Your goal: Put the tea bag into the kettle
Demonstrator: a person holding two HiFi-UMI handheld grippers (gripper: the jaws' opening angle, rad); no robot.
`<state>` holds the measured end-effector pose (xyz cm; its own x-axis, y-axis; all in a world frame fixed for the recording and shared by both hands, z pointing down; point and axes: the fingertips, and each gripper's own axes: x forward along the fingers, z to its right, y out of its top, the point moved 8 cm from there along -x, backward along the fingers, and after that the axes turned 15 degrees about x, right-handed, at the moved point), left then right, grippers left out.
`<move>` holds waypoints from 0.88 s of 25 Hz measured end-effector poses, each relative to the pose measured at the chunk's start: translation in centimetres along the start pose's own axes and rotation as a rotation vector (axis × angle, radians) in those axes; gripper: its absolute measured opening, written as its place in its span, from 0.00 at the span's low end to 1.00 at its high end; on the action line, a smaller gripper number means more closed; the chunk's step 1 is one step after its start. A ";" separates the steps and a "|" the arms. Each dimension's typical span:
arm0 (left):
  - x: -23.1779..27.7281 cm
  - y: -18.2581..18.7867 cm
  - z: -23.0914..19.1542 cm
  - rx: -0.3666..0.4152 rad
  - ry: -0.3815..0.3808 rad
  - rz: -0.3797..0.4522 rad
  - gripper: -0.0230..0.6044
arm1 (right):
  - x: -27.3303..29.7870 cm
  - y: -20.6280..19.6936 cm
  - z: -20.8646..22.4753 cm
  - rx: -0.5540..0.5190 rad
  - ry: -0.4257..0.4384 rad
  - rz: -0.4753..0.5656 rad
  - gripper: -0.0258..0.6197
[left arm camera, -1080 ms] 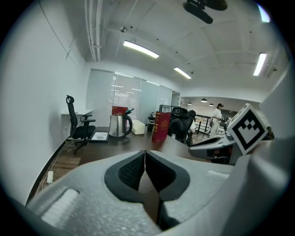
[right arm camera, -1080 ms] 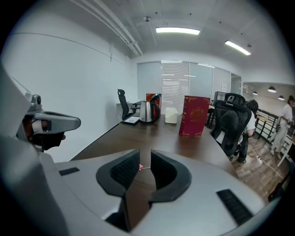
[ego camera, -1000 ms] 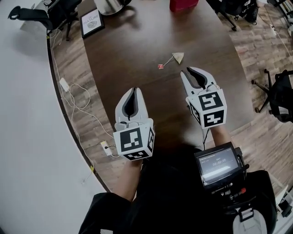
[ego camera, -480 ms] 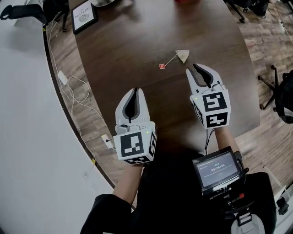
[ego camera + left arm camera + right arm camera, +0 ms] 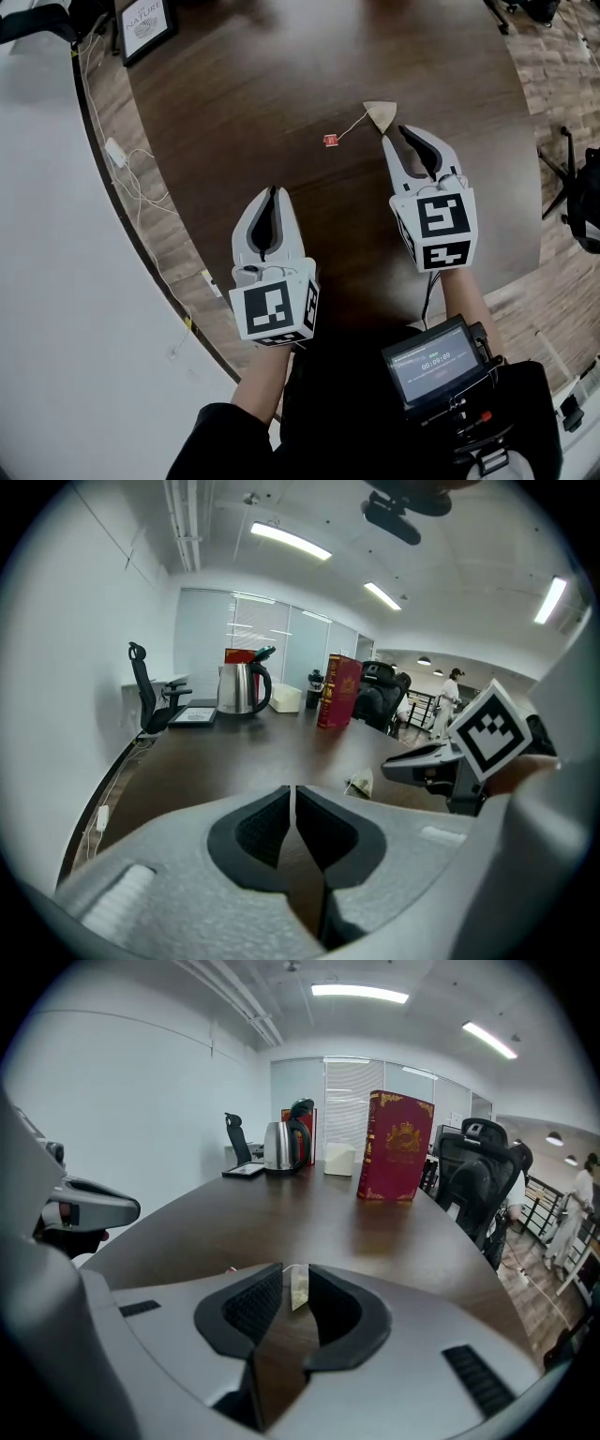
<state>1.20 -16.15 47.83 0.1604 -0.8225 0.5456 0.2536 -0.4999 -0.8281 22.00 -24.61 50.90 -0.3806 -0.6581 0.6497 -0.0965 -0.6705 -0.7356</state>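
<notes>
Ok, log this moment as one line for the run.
stage: pre-grasp | left gripper: shut, empty | right gripper: open, tea bag just ahead of fingers | kettle: table's far end

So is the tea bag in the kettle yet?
Out. The tea bag lies on the table, just ahead of the right tool; the kettle stands at the far end.

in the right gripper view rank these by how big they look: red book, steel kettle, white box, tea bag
1. dark red book with gold crest
2. silver steel kettle with black handle
3. small white box and pale tea bag: about alike; the tea bag lies far nearer the camera
</notes>
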 end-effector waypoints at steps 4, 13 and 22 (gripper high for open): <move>1.4 -1.3 0.6 0.000 -0.023 -0.034 0.04 | 1.1 -0.3 0.4 0.021 -0.002 0.002 0.18; 3.8 -2.8 1.1 -0.009 -0.041 -0.062 0.04 | 3.5 -0.5 1.1 0.021 0.002 0.005 0.19; 4.8 -3.4 0.9 -0.016 -0.038 -0.089 0.04 | 4.9 -1.2 1.2 0.015 -0.003 -0.028 0.19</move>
<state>1.95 -18.13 53.41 0.1743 -0.7642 0.6210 0.2527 -0.5748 -0.7783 21.31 -27.44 55.23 -0.3750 -0.6404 0.6703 -0.0927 -0.6935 -0.7144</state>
